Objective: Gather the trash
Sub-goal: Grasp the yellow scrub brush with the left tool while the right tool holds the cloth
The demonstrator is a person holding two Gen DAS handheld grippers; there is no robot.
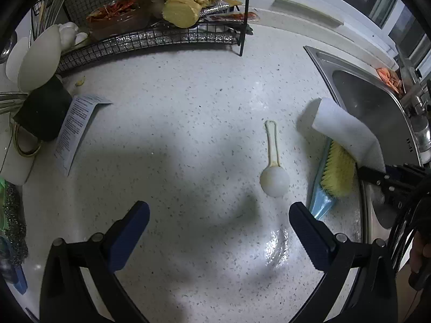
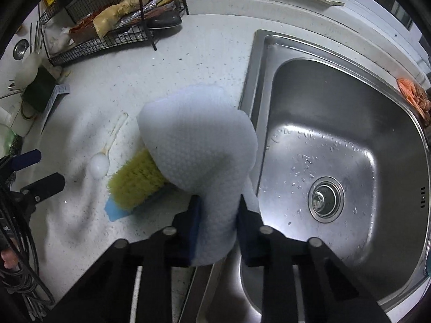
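Right at the sink's (image 2: pixel 258 86) edge, the right claw (image 2: pixel 218 215) is pinching a white cloth (image 2: pixel 199 140) that's draped over a yellow scrub brush (image 2: pixel 134 180) on the speckled worktop (image 1: pixel 188 102). Left claw (image 1: pixel 219 215) hangs spread wide over bare worktop, with a white plastic spoon (image 1: pixel 273 167) lying just ahead of it, near the brush.

Likely a home kitchen: steel sink (image 2: pixel 336 145), speckled counter (image 1: pixel 188 107), dish rack (image 1: pixel 150 37).
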